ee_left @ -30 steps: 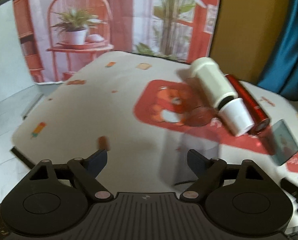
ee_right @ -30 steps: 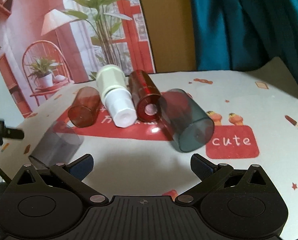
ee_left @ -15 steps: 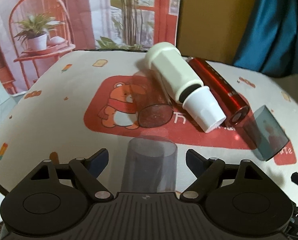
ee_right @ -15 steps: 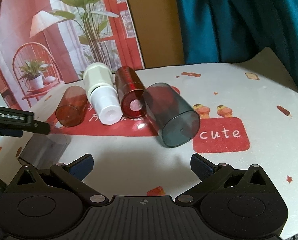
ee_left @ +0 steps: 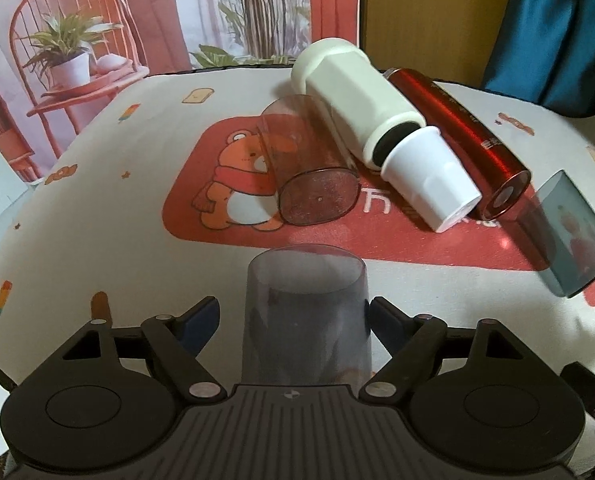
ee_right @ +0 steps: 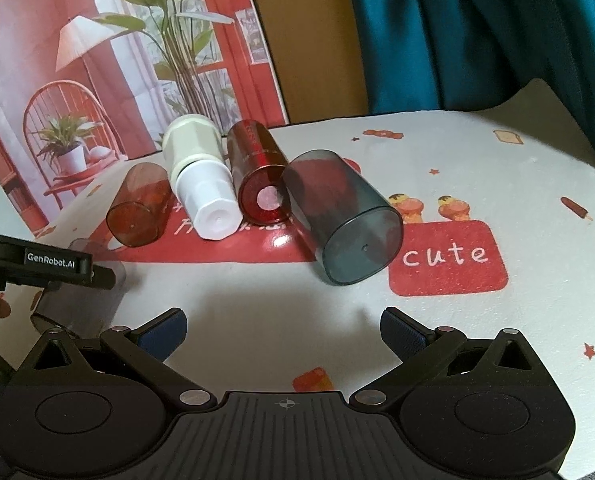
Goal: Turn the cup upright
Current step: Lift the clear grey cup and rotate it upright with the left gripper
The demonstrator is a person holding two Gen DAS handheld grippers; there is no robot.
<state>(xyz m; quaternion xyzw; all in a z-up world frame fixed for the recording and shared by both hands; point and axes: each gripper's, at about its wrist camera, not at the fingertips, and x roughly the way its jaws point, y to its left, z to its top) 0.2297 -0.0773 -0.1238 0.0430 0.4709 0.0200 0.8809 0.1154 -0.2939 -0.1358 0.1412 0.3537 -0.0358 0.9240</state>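
A clear grey cup [ee_left: 306, 316] lies on its side between the fingers of my left gripper [ee_left: 293, 314], mouth pointing away. The jaws are open on either side of it with small gaps. The same cup shows faintly in the right wrist view [ee_right: 77, 304] under the left gripper [ee_right: 37, 266]. A red clear cup [ee_left: 309, 168], a white bottle [ee_left: 381, 128], a red metal bottle [ee_left: 465, 136] and a blue-grey cup [ee_left: 569, 232] lie on their sides in a row. My right gripper [ee_right: 283, 330] is open and empty, near the blue-grey cup [ee_right: 345, 216].
The table has a white cloth [ee_right: 477, 184] with red printed patches. A printed backdrop [ee_left: 97, 20] and a teal curtain [ee_right: 477, 32] stand behind. The table's near edge is close below both grippers.
My left gripper has swung right and moved forward so the grey cup now lies between its open fingers. My right gripper has drifted slightly closer to the row of cups.
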